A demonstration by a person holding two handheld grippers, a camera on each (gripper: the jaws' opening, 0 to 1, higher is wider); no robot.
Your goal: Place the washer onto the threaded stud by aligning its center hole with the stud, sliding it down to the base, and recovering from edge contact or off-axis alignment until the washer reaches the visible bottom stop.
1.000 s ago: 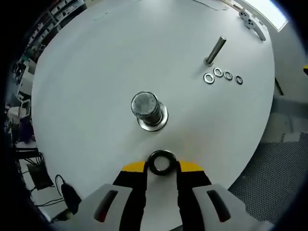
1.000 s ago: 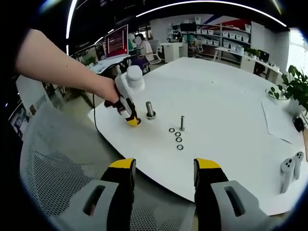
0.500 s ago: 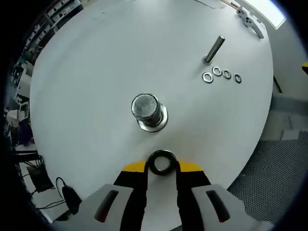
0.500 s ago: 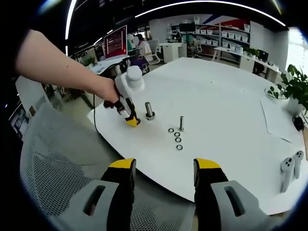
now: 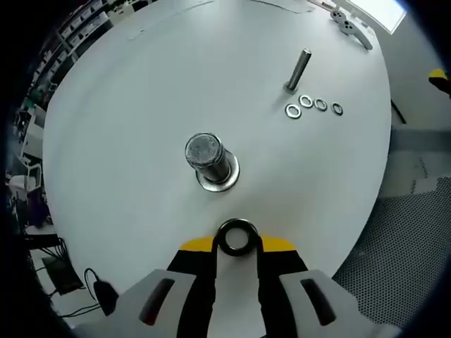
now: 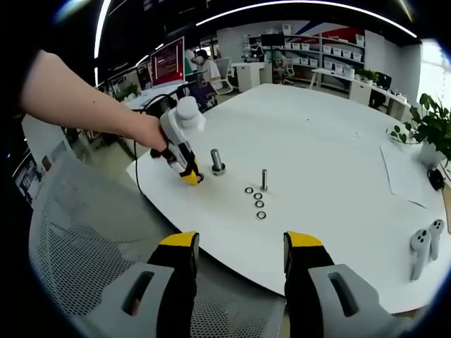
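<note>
White and round, the surface (image 5: 141, 84) carries the parts, with an office of desks and shelves beyond it in the right gripper view. In the left gripper view the washer (image 5: 236, 237) — a dark metal ring — sits pinched between the yellow tips of the left tongs (image 5: 236, 243), held just above the surface near its close edge. Just beyond it stands the thick threaded stud (image 5: 206, 156), upright on a wide flat base, with the washer near it but apart, not over its top. Farther off to the right a thin stud (image 5: 298, 68) stands, and a row of four small washers (image 5: 313, 107) lies beside its foot. A white game controller (image 5: 350, 26) lies at the far edge.

In the right gripper view the right tongs (image 6: 239, 264) are spread with nothing between them, hanging over a grey mesh chair (image 6: 84, 239) off the near edge. A person's hand (image 6: 144, 132) grips the left tongs beside the thick stud, and a potted plant (image 6: 433, 130) stands at the far right.
</note>
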